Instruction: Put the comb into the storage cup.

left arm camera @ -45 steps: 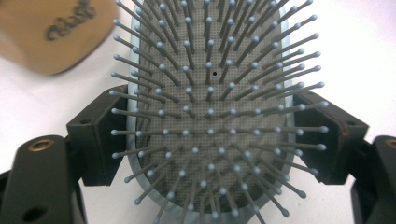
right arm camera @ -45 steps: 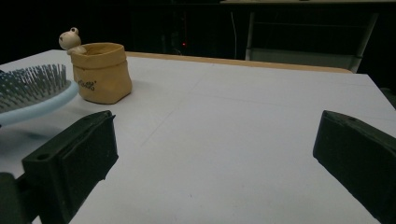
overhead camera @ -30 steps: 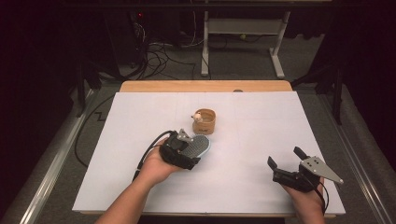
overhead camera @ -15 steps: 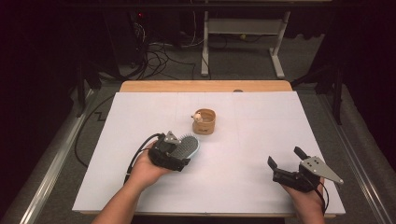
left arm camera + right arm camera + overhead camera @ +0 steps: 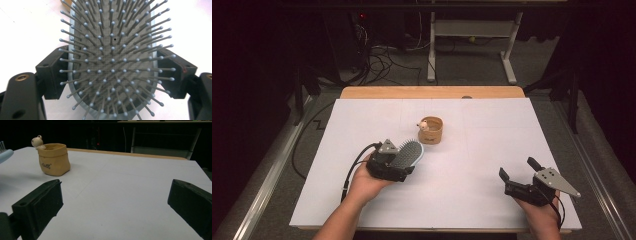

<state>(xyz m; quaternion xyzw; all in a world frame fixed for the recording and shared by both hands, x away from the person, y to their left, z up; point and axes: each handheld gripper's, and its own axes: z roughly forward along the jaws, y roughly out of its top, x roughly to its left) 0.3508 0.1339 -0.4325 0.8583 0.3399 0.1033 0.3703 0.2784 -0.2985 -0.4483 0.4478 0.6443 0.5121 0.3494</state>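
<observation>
Jaws of your left gripper (image 5: 398,162) clamp the hairbrush (image 5: 112,62) by its rims, lower left of centre in the high view; your right gripper (image 5: 518,176) stands open, empty. It looks light, stiff, slick plastic: keep hold on the rims, off the springy bristles.

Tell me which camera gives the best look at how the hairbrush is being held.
The left gripper view: the hairbrush sits bristles toward the camera, with both black jaws of the left gripper pressed against its pale blue rim. The high view shows the hairbrush small, angled toward the tan pot. The right gripper view catches just its tip.
</observation>
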